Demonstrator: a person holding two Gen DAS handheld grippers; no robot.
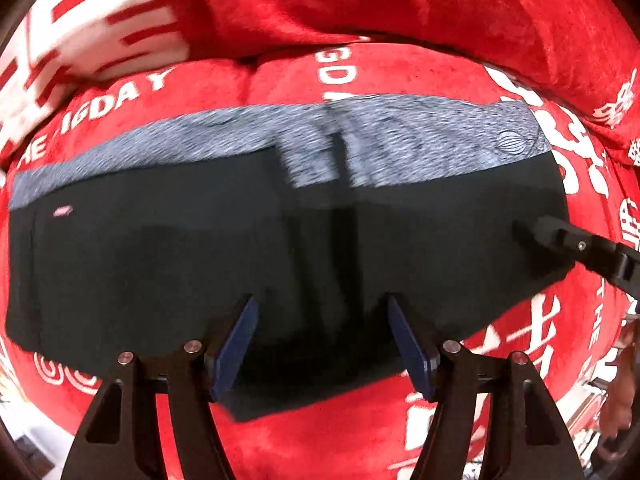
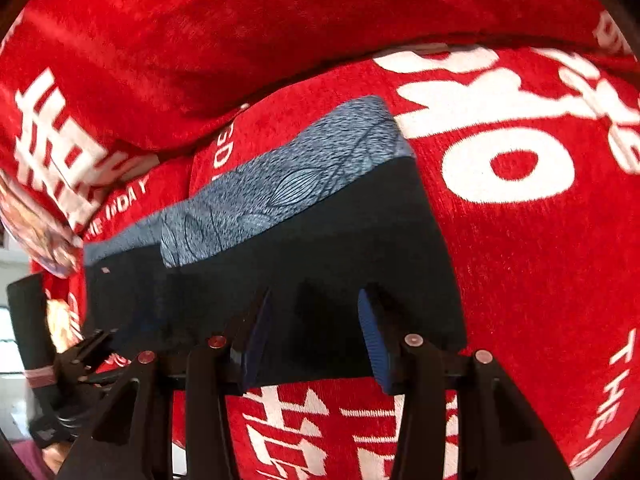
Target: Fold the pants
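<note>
Red plush sofa cover (image 1: 360, 432) with white lettering carries the folded dark pants (image 1: 160, 264), grey patterned band along their far edge. Left gripper (image 1: 320, 312) and right gripper (image 2: 314, 300) both hover spread above the pants' near edge.

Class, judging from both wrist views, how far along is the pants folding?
Done: the black pants with a grey patterned waistband lie flat as a compact rectangle on the red printed blanket, apparently folded once already. In hand: nothing; the left gripper and right gripper hover open. Left: possibly another fold.
</note>
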